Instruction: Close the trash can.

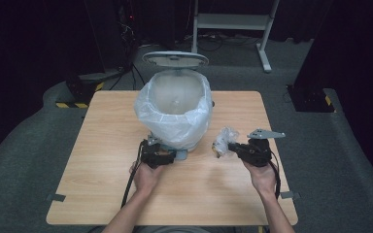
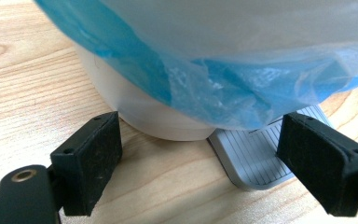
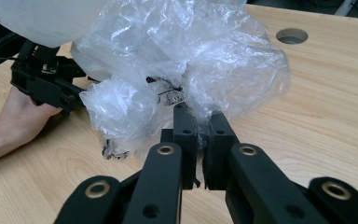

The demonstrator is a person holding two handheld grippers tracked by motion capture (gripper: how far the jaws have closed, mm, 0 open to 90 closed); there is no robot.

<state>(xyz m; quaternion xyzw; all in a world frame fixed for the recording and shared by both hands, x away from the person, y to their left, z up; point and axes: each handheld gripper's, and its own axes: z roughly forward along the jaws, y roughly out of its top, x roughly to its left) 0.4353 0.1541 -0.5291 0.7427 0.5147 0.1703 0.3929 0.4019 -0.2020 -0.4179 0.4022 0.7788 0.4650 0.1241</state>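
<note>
High view: a pedal bin [image 1: 177, 104] is standing at the centre of the bench [image 1: 102, 160], lid [image 1: 175, 59] tipped up at the 12 o'clock side, with a pale plastic liner [image 1: 148, 114] folded out over its rim.

Left tongs [image 1: 169, 156] are sitting at the bin's 6 o'clock foot, held in the person's left hand [image 1: 145, 177]. In the left gripper view the two pads [image 2: 91, 158] are standing wide apart with nothing between them; the bin's white base [image 2: 135, 107] and its grey ribbed pedal [image 2: 251, 156] are lying just ahead of them, the pedal at about 2 o'clock from the gap, under the overhanging liner, which is reading blue there.

Right tongs [image 1: 230, 147] are at 4 o'clock from the bin, held in the right hand [image 1: 264, 177]. They are pinching a crumpled clear plastic wrapper [image 1: 223, 138]. In the right gripper view the jaws are standing nearly together, clamping the wrapper's [image 3: 177, 60] lower edge; the wad is billowing up at 12 o'clock from the tips, with small black print on it. Whether its underside is touching the bench cannot be told.

Wrapper is just beside the liner, at its 4 o'clock edge, outside the bin.
</note>
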